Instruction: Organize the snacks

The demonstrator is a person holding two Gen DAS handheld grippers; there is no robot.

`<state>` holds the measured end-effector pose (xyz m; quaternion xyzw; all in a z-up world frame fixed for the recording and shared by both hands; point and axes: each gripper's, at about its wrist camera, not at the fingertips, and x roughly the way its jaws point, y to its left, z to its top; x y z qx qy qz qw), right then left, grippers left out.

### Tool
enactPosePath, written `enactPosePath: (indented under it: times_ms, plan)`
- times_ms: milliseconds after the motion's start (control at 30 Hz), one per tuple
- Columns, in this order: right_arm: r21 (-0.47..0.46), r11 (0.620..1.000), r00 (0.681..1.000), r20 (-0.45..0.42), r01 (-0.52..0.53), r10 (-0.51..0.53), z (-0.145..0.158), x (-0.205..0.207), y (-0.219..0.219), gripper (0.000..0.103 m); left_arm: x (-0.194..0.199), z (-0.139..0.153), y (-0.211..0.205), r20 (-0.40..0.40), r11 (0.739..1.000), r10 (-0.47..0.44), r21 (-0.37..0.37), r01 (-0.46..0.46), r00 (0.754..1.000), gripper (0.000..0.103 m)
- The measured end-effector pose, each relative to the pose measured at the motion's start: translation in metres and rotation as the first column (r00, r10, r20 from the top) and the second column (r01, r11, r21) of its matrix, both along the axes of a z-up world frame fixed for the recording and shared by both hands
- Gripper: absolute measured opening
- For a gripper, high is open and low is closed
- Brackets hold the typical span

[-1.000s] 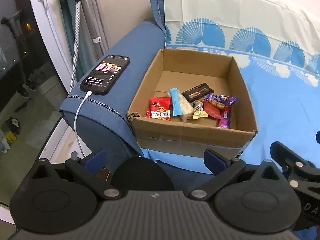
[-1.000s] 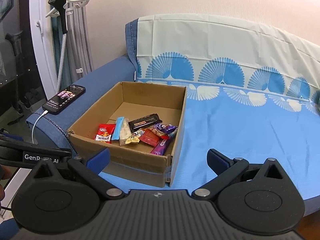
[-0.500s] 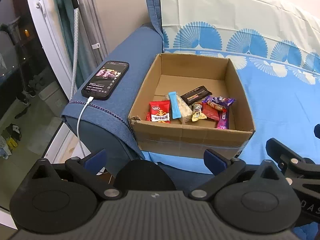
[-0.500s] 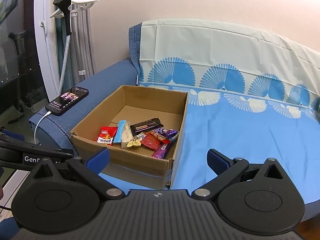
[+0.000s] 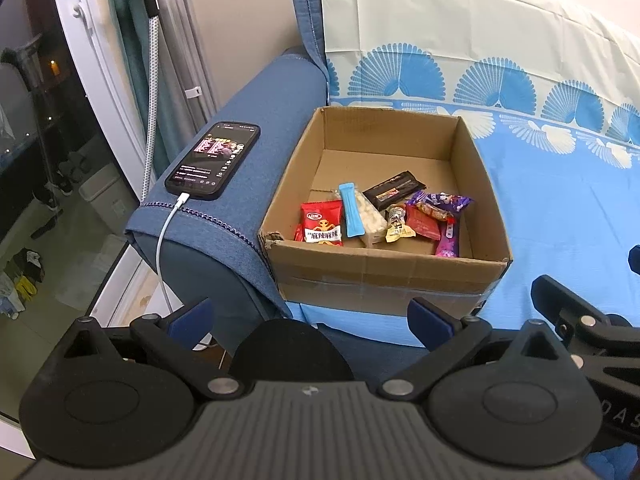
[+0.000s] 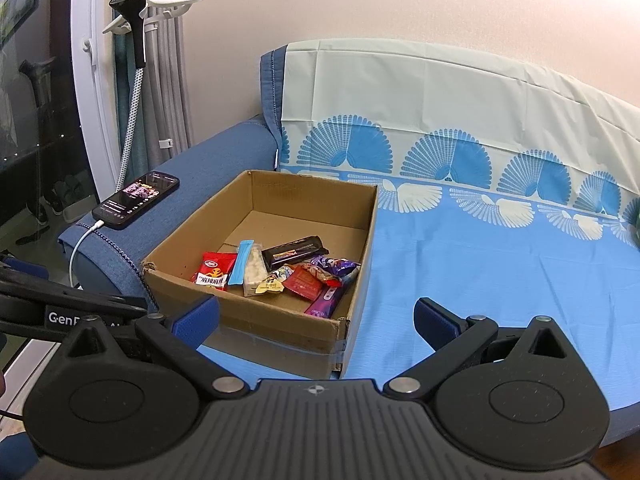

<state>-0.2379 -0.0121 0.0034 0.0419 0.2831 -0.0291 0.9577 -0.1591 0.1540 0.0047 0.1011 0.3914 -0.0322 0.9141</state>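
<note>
With both the left gripper (image 5: pixel 310 314) and the right gripper (image 6: pixel 316 318) spread wide and empty, the snacks (image 5: pixel 380 216) heaped in the cardboard box (image 5: pixel 384 276) just ahead could snag together, so a careless pinch may lift two wrappers.

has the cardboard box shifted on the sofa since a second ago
No. The cardboard box keeps its left wall against the armrest beside the phone, in both views; only the cameras drifted.

Far half of cardboard box (image 6: pixel 362 224) is bare; snacks (image 6: pixel 280 272) crowd the near half.
</note>
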Motion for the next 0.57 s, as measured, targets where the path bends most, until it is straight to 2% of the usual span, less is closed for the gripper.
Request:
enactPosePath:
  times_ms: [567]
  plan:
    - [0.004, 1.000, 1.000, -0.012, -0.007, 0.007, -0.0040, 0.0014, 0.0024, 0.102, 0.0006, -0.0048, 0.0027, -0.005, 1.000, 0.012, -0.002, -0.012, 1.000, 0.103]
